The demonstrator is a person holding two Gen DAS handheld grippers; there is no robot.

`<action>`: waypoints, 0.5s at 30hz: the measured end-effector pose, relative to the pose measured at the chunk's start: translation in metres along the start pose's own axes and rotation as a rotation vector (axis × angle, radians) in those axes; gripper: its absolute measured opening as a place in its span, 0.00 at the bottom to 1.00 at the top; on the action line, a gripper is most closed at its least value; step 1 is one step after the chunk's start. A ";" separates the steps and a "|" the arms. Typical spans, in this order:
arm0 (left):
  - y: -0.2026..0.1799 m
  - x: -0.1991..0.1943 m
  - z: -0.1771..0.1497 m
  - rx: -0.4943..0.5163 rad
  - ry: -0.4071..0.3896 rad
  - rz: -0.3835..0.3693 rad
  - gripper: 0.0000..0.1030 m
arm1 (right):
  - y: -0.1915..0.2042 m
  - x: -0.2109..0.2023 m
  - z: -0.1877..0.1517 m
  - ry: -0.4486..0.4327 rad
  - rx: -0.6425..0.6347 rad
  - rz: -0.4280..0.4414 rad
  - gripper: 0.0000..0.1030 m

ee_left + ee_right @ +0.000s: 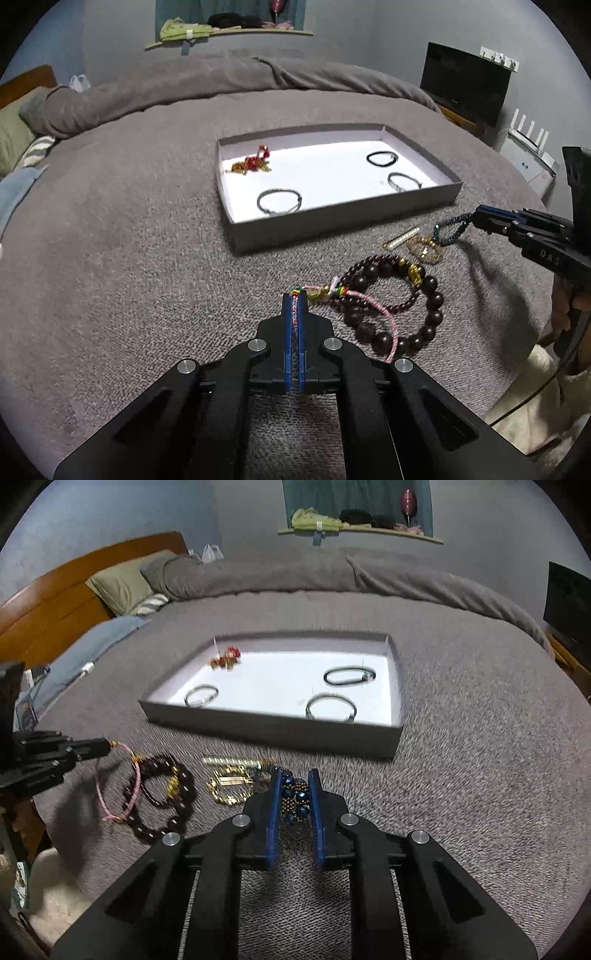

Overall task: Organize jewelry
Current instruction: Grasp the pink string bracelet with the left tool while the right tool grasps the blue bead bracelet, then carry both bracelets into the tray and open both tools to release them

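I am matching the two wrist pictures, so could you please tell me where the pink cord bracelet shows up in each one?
Left wrist view: the pink cord is bottom centre, pinched in the left hand-held gripper and looping right over the dark beads.
Right wrist view: the pink cord is at the left, hanging from the left hand-held gripper.
Shared landmark: the grey tray on the bed.
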State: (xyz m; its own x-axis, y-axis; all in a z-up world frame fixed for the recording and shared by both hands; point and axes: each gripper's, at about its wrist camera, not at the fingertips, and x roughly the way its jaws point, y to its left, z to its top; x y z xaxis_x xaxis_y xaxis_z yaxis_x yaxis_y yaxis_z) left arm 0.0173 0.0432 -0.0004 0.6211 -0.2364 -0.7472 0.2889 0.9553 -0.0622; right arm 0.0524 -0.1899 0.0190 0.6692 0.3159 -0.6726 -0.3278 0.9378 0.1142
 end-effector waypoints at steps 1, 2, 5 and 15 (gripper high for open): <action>-0.001 -0.003 0.001 0.003 -0.007 -0.001 0.03 | 0.000 -0.003 0.002 -0.009 0.003 0.002 0.14; -0.001 -0.005 0.002 0.006 -0.013 -0.001 0.03 | 0.000 -0.006 0.004 -0.016 0.007 0.005 0.14; -0.003 -0.014 0.005 0.016 -0.035 0.000 0.03 | -0.001 -0.017 0.009 -0.041 0.011 -0.001 0.14; 0.003 -0.050 0.033 0.030 -0.139 0.018 0.03 | -0.008 -0.029 0.033 -0.089 0.016 -0.011 0.14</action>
State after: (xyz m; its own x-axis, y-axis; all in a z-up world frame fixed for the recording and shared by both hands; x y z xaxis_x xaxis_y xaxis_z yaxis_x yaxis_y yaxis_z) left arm 0.0108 0.0526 0.0587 0.7209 -0.2432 -0.6490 0.2966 0.9546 -0.0282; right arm 0.0575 -0.2015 0.0619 0.7293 0.3168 -0.6065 -0.3105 0.9431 0.1192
